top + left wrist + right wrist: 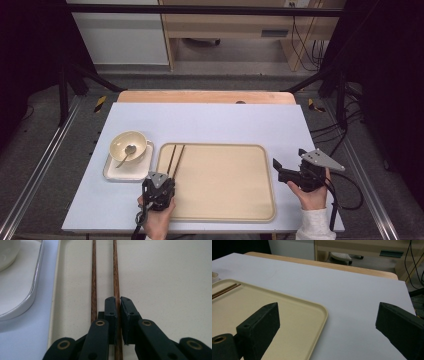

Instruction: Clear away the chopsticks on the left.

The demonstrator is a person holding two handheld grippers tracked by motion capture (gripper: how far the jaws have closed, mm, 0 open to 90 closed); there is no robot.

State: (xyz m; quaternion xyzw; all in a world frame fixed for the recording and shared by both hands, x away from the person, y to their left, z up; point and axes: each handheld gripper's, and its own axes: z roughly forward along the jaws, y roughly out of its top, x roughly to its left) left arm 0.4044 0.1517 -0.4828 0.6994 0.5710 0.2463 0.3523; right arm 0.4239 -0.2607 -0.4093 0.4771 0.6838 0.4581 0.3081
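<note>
Lying along the tray's (220, 210) left edge, two chopsticks (174, 159) are sitting inside it; the left gripper (118, 305) is pinching one (its neighbour is free). Left of the tray, a bowl (128, 145) is holding a spoon (126, 154). Right of the tray, the right gripper (290, 161) is gaping wide, empty.

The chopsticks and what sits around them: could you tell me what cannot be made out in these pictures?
- Near ends of the chopsticks: hidden under the left gripper in the left gripper view.
- Bowl: cut off by that view's top-left edge.
- Spoon in the bowl: too small in the high view for detail.
- Tray: its near side is cut off in the right gripper view.
</note>
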